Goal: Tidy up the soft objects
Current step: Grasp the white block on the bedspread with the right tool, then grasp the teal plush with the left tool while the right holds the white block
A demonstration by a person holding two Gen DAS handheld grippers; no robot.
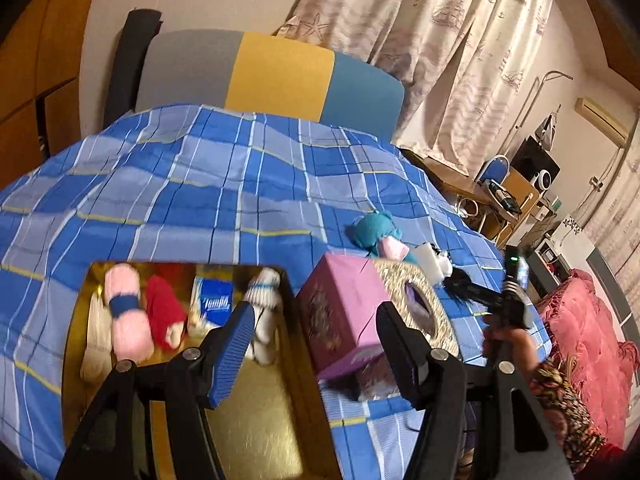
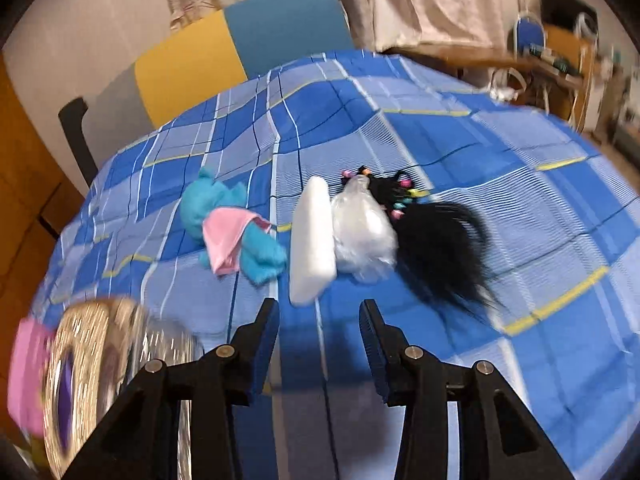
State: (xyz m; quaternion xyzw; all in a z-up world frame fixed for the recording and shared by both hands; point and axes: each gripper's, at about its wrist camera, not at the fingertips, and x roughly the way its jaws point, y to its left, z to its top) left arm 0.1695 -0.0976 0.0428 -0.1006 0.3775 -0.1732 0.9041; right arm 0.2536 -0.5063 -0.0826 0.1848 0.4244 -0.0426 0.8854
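A gold tray [image 1: 256, 420] lies on the blue plaid bed and holds pink yarn [image 1: 126, 312], a red sock [image 1: 164, 312], a tissue pack [image 1: 212, 304] and white socks [image 1: 264, 308]. My left gripper [image 1: 316, 340] is open and empty above the tray's right edge, by a pink tissue box [image 1: 340, 312]. My right gripper [image 2: 320, 324] is open and empty, just short of a white foam block [image 2: 312, 240]. Next to the block lie a teal plush in a pink cloth [image 2: 228, 224], a clear plastic bag [image 2: 364, 228] and a black hair piece [image 2: 440, 240].
The pink tissue box with its glittery top [image 2: 88, 360] sits at the left of the right wrist view. A grey, yellow and blue headboard [image 1: 276, 72] stands behind the bed. A desk and chair [image 1: 496, 184] and a pink cushion [image 1: 580, 328] are to the right.
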